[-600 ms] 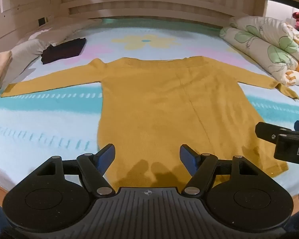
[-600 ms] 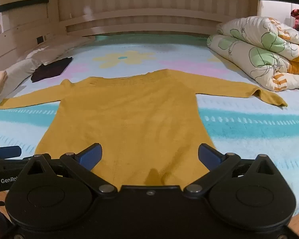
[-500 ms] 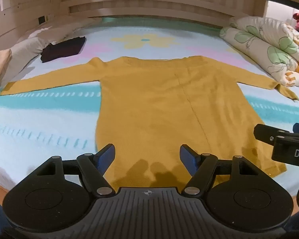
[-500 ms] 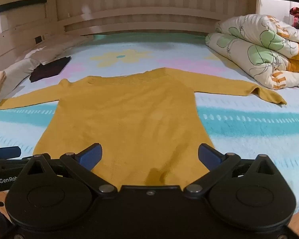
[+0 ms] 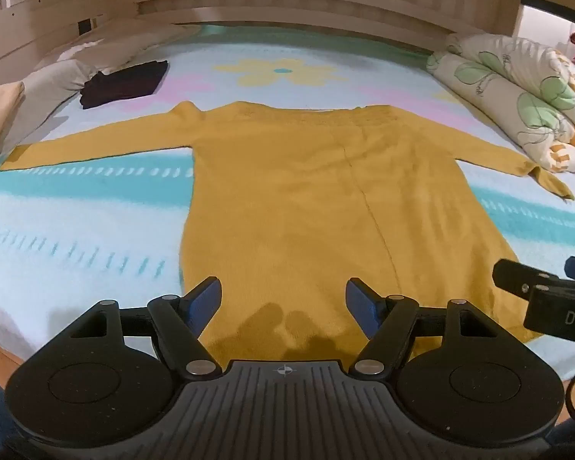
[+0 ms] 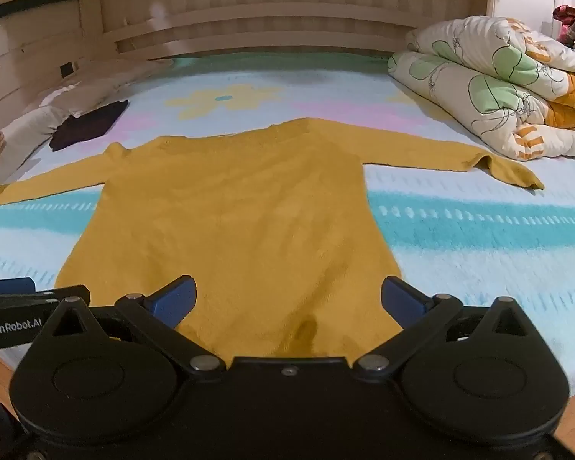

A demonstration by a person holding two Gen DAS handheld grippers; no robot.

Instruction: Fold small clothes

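Note:
A mustard-yellow long-sleeved sweater [image 5: 306, 199] lies flat on the bed, both sleeves spread out, hem toward me; it also shows in the right wrist view [image 6: 234, 222]. My left gripper [image 5: 283, 299] is open and empty, held above the hem's left part. My right gripper [image 6: 287, 299] is open wide and empty, above the hem's right part. The right gripper's body shows at the right edge of the left wrist view [image 5: 544, 295]. The left gripper's body shows at the left edge of the right wrist view [image 6: 19, 306].
The bed sheet [image 5: 76, 207] is pale blue with teal stripes and a flower print. A folded dark garment [image 5: 124, 83] lies at the far left near pillows [image 5: 53, 80]. A rolled floral quilt [image 6: 498, 92] lies at the right. A wooden headboard [image 6: 249, 38] stands behind.
Both grippers have drifted slightly, so the sweater sits a little differently in each view. Both stay open and empty.

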